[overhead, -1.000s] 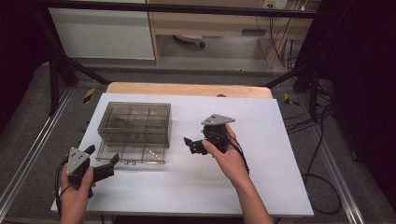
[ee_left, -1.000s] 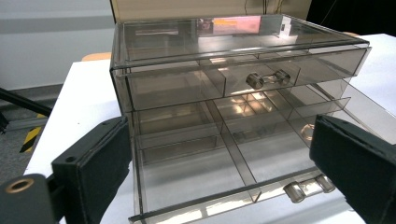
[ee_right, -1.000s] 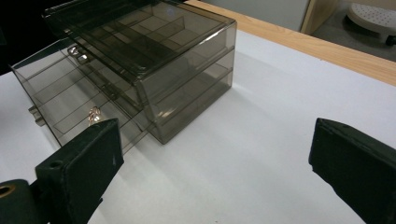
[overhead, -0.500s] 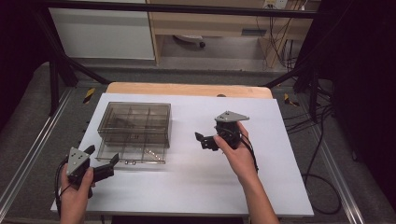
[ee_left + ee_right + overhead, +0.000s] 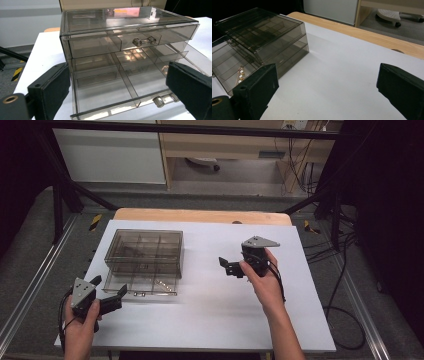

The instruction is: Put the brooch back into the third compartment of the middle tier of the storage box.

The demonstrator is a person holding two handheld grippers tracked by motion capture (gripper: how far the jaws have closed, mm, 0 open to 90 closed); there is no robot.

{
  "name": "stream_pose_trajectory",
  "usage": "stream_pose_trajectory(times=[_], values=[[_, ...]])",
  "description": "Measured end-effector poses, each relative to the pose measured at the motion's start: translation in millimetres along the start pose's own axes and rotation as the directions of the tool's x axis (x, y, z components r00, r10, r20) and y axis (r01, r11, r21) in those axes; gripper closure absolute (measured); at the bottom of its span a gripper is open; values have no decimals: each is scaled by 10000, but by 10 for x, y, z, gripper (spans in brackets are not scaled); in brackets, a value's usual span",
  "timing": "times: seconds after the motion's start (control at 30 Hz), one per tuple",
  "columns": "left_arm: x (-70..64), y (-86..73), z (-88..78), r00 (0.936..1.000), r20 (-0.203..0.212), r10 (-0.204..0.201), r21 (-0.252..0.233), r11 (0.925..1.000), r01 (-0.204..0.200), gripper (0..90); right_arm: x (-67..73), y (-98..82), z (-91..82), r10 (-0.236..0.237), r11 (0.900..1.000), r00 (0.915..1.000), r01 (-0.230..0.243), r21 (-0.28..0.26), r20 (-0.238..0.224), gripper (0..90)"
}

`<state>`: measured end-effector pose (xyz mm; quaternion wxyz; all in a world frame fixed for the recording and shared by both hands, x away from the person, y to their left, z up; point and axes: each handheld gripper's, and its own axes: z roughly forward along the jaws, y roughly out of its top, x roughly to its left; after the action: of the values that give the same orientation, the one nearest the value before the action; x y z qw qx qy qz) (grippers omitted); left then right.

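Note:
A smoky clear drawer box (image 5: 145, 249) stands on the white table (image 5: 210, 320) at the left. Its lower drawer (image 5: 141, 284) is pulled out toward me; the upper drawer (image 5: 130, 42) is shut. A small gold and pearl piece (image 5: 240, 73) lies in a compartment at the right end of the open drawer. My left gripper (image 5: 109, 286) is open just left of the drawer's front, and its jaws frame the open drawer (image 5: 107, 90) with nothing held. My right gripper (image 5: 226, 266) is open above bare table to the right of the box (image 5: 262, 32), pointing toward it.
The table's wooden back edge (image 5: 200, 215) runs behind the box. Beyond it stand a white cabinet (image 5: 110, 150) and a shelf unit with cables. Metal frame rails (image 5: 30, 290) run along both sides of the table.
My right gripper has drawn away from the box, moving to the right and slightly back. The left gripper and the open drawer have stayed put.

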<state>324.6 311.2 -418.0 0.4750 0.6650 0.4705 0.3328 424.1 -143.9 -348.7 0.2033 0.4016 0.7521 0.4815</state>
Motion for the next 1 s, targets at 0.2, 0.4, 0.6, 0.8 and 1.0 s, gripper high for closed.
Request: stream_pose_trajectory(times=[0.2, 0.4, 0.6, 0.8, 1.0], values=[[2, -3, 4, 10000, -12, -36, 12, 10000, 36, 56, -82, 8, -71, 139, 9998, 9998, -138, -120, 124, 44], [-1, -6, 10, 10000, -5, -40, 29, 10000, 40, 56, -160, 3, -137, 297, 9994, 9993, -293, -170, 228, 41], [1, -14, 16, 10000, -23, -54, 84, 10000, 54, 56, -225, -25, -174, 483, 9987, 9984, -479, -149, 281, 39], [5, -11, 10, 10000, -56, -61, 63, 10000, 61, 56, -278, -40, -208, 542, 9984, 9982, -537, -192, 253, 39], [9, -18, 12, 9999, -40, -95, 82, 9999, 95, 56, -345, -95, -262, 618, 9981, 9972, -615, -88, 415, 45]])
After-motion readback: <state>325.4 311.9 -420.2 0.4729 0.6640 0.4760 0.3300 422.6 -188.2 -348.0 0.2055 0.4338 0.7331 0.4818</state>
